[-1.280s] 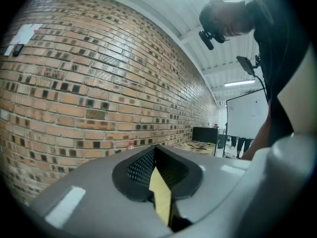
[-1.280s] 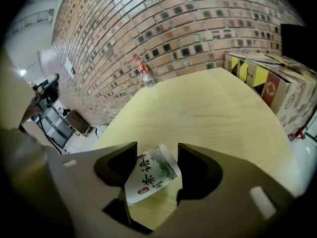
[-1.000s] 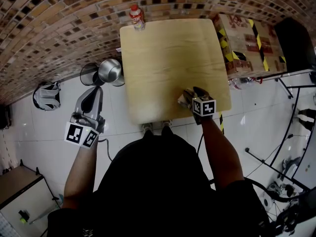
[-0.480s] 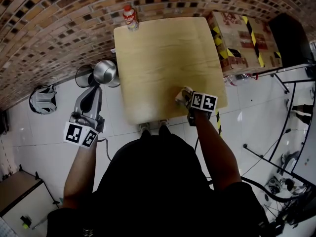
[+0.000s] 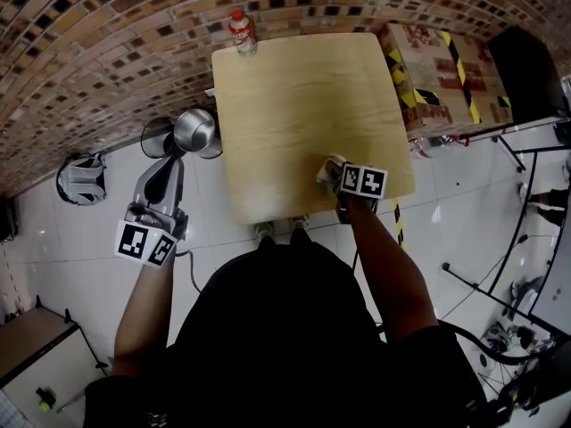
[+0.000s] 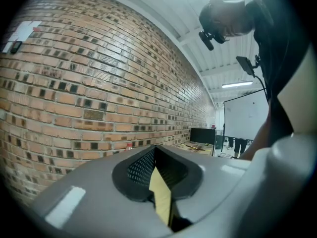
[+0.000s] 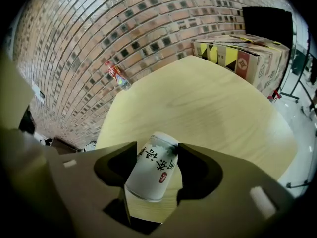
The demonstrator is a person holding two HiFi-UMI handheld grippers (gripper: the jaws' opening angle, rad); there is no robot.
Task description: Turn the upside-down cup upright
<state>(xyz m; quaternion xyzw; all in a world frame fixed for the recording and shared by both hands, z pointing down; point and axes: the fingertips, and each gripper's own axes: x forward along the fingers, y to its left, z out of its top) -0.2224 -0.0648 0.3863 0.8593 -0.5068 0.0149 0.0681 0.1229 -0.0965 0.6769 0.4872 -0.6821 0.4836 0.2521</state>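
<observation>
Open tabletop (image 5: 303, 96) ahead, bottle (image 5: 243, 32) at far-left corner, cardboard box (image 5: 442, 65) beside right edge

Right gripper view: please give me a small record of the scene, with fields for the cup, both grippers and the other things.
cup: white paper cup, tilted, not upright
right gripper: jaws closed on the cup, near the table's front edge
left gripper: jaws together, empty, left of the table
table: wooden; bottle at the far corner
box: cardboard, beside the table

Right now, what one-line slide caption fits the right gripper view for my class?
Right gripper clamps a tilted white paper cup over the wooden table, bottle at far edge.
</observation>
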